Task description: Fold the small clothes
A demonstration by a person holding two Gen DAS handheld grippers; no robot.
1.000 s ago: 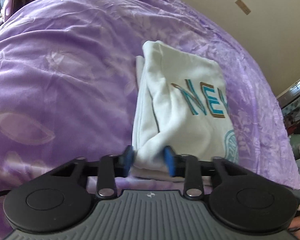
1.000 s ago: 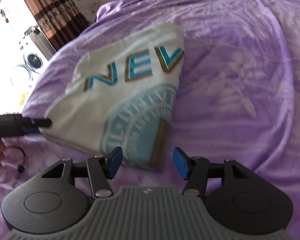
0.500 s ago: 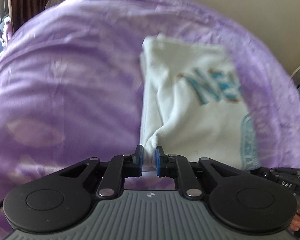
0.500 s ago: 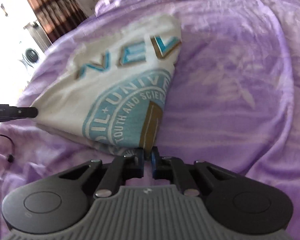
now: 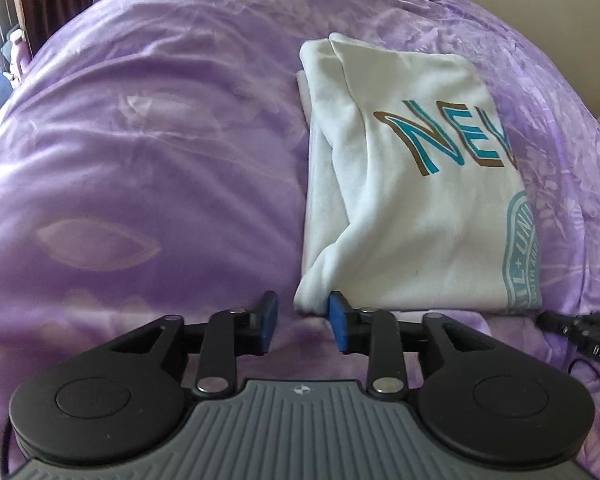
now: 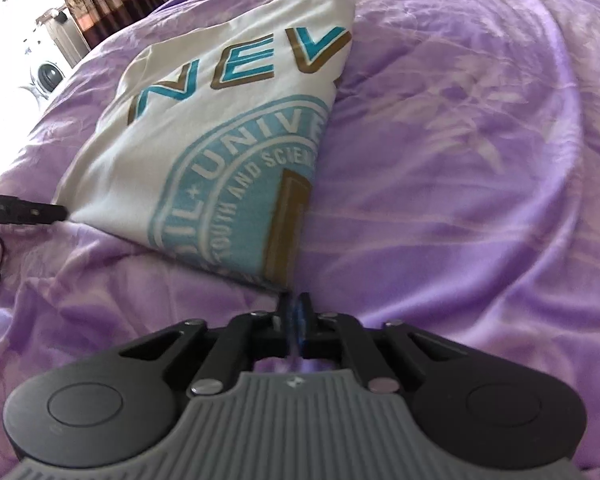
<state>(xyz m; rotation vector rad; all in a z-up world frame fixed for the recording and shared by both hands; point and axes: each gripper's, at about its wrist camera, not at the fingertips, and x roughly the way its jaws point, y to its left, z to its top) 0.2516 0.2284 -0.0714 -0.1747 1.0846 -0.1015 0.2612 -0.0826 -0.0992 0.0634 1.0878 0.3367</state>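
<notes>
T-shirt [image 5: 412, 208] cloth sat between the left gripper [image 5: 302, 322]'s opening jaws, its near left corner touching the right pad only, while the right gripper [image 6: 296, 314]'s jaws were shut just off the near right corner at their 11 o'clock, whether pinching fabric I could not tell. Half folded on the purple bedspread [image 5: 140, 140], it looked light, limp and slightly slippery, best taken by its near corners.
</notes>
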